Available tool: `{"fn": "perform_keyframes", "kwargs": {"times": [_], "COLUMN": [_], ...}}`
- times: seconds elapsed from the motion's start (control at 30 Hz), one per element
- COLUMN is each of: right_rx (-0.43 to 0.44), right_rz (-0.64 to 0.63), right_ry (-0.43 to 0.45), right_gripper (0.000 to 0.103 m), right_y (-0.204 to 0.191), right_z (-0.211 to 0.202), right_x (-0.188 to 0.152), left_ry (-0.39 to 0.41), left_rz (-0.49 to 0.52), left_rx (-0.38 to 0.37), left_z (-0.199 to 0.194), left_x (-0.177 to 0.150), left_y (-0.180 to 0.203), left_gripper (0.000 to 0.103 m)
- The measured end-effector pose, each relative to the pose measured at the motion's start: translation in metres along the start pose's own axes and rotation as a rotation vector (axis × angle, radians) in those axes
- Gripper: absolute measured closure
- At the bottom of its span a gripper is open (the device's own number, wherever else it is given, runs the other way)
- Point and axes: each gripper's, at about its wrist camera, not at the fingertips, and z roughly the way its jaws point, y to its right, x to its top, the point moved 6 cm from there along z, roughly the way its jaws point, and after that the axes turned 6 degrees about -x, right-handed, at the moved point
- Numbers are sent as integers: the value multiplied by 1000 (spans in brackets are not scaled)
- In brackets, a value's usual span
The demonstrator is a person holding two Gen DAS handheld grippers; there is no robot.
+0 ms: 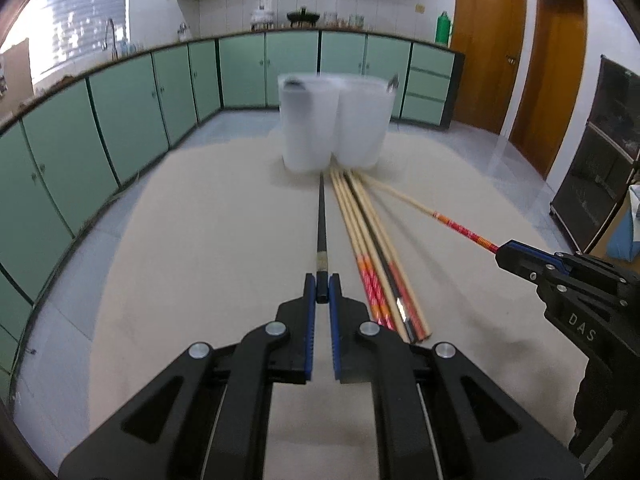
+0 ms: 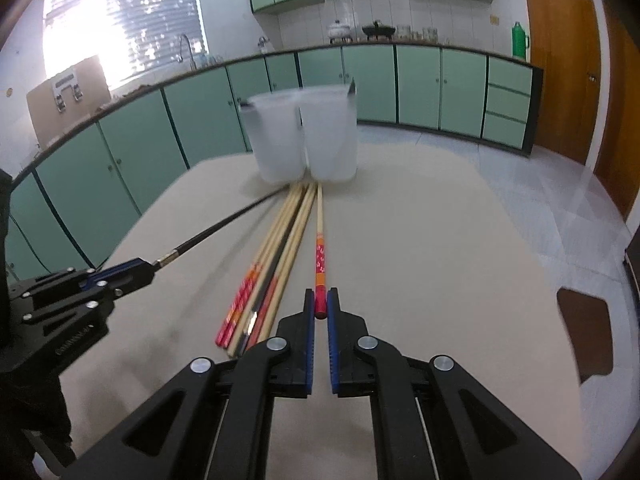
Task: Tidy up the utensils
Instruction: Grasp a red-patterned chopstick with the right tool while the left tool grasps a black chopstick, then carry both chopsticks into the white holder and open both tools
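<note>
Left gripper (image 1: 321, 286) clamped on black chopstick (image 1: 321, 216), right gripper (image 2: 321, 303) pinching red-ended chopstick (image 2: 319, 240). Tips of both near the two white cups (image 1: 334, 124) at far table (image 1: 200, 240) edge. Remaining chopsticks (image 1: 372, 256) bundled flat between.

The tabletop (image 1: 180, 260) looks matt, beige and faintly grainy. Two far cups (image 1: 332, 124) are frosted, translucent white plastic. The loose chopsticks (image 1: 364, 236) are pale, smooth wood with glossy red and orange patterned ends. The black chopstick (image 1: 321, 216) is dark and sleek with a metal band. Each gripper, left gripper (image 1: 321, 292) and right gripper (image 2: 320, 306), is matt black plastic with ribbed blue pads and shiny metal rivets.
</note>
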Motion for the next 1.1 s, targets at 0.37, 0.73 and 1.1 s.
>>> {"fn": "perform_keyframes", "kwargs": {"times": [0.37,0.73,1.1], "right_rx": [29,63,133], "right_rz": [-16,-108,-145], "right_ry": [118,149,187], "right_gripper": [97,97,97], "right_y": [10,6,4], "right_z": [-34,-33,-45], "right_x": [66,144,202], "left_ry": [169,215,282], "left_rz": [30,54,82], "left_rx": [-11,-76,-123], "left_z": [-43,-39,-56], "left_x": [63,126,169], "left_y": [-1,-6,-3], "left_gripper": [97,97,97]}}
